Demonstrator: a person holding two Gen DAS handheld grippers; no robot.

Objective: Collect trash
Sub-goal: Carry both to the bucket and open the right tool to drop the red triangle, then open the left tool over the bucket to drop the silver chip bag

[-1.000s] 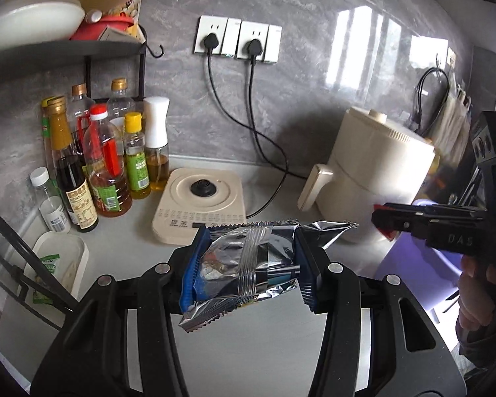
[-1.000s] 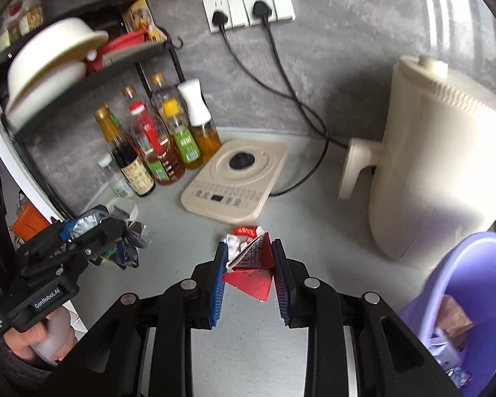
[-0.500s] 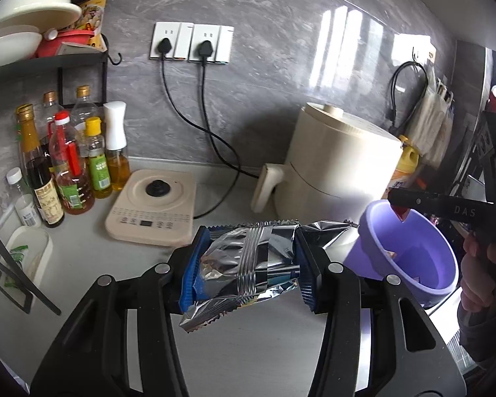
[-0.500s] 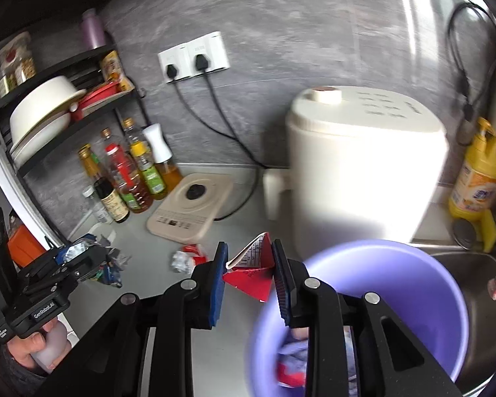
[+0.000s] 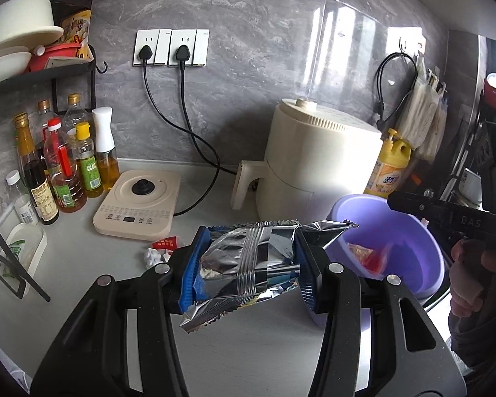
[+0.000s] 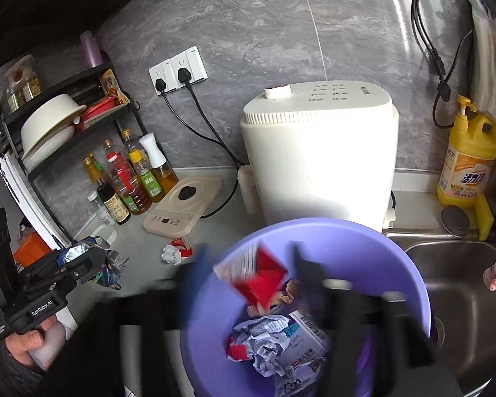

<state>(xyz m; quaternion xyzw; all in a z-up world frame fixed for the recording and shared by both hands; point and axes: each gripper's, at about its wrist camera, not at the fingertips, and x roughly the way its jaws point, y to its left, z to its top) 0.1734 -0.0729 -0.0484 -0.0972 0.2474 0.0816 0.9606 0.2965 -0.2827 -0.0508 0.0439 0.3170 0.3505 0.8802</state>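
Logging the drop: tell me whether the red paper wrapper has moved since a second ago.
Yes. The red paper wrapper went right, from beside the beige induction cooker to over the purple plastic basin.

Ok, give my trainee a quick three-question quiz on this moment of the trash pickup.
1. True or false: the left gripper grips a silver foil wrapper.
2. What colour is the basin collecting trash?
3. Where is the red carton? A) on the shelf B) above the basin, between the right gripper's jaws C) in the sink

Key: 1 true; 2 purple; 3 B
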